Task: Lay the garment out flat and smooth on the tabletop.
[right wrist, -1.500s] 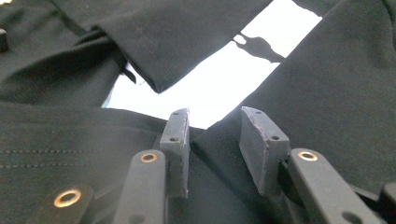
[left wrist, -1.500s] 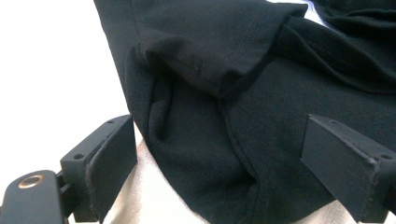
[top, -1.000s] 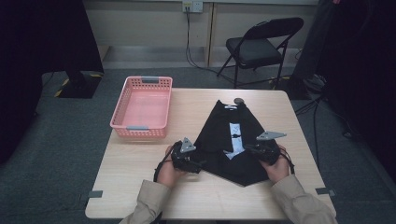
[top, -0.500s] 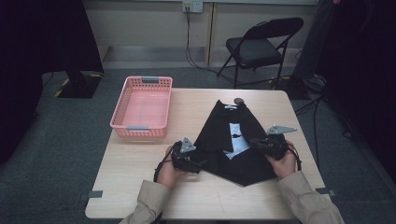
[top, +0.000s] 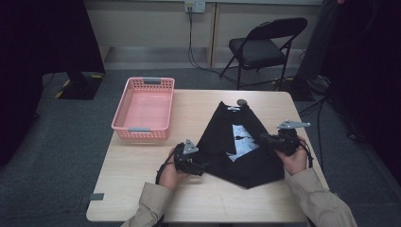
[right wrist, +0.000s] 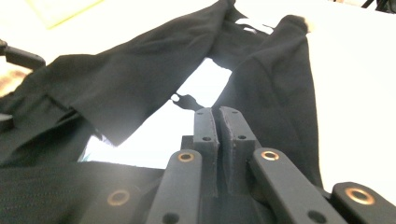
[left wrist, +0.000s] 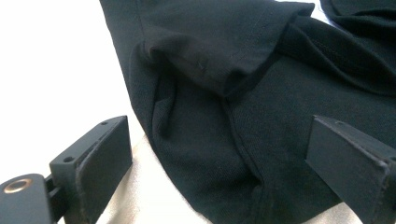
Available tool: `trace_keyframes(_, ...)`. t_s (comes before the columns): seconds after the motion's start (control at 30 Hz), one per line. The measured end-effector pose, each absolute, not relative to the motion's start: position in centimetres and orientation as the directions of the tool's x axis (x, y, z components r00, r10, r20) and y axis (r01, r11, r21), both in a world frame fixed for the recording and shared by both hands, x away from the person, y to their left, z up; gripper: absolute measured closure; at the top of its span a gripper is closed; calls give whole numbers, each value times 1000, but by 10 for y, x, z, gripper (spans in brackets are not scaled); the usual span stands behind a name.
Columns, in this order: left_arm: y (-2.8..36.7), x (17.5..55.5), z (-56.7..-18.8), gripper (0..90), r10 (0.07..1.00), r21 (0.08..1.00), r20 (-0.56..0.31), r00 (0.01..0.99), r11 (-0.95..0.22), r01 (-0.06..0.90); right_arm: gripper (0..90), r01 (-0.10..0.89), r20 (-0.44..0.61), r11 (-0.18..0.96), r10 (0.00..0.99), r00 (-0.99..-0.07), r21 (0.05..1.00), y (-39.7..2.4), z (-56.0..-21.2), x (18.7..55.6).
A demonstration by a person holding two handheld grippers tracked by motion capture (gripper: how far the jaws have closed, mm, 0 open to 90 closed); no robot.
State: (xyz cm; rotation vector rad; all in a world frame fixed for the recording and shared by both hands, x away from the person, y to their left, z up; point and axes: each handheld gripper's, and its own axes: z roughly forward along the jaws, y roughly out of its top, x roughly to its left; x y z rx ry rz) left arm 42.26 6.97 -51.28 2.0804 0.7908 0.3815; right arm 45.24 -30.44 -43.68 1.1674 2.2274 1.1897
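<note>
So there's a black shirt (top: 241, 146) spread on the light wooden table (top: 142, 189), folded in toward the middle with both sides flapped over, and a white print patch (top: 241, 144) peeks out in the gap between the flaps. The left gripper (top: 196, 166) sits low at the shirt's left edge, jaws wide apart, with the black fabric lying between them and neither pad pressing on it; in the left gripper view a folded sleeve hem (left wrist: 210, 70) lies just ahead of the jaws. The right gripper (top: 265, 139) is over the right side of the shirt, pointing in toward the middle. In the right gripper view its jaws are pressed flat together with no cloth showing between them, though black fabric lies close under its body. A pink basket (top: 142, 127) sits on the table to the left, well apart from the shirt.
</note>
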Motion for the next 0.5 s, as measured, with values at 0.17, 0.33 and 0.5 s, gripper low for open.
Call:
trace_keyframes(0.17, 70, 423, -513, 59, 659, 808, -17, 752, -434, 398, 853, 501, 87, 280, 803, -590, 819, -314, -431, 458)
trace_keyframes(0.33, 69, 423, -513, 53, 660, 808, -17, 751, -432, 399, 853, 510, 108, 251, 812, -573, 822, -326, -427, 467)
trace_keyframes(0.5, 69, 423, -513, 52, 660, 809, -18, 751, -432, 400, 853, 517, 131, 219, 820, -557, 828, -339, -420, 476)
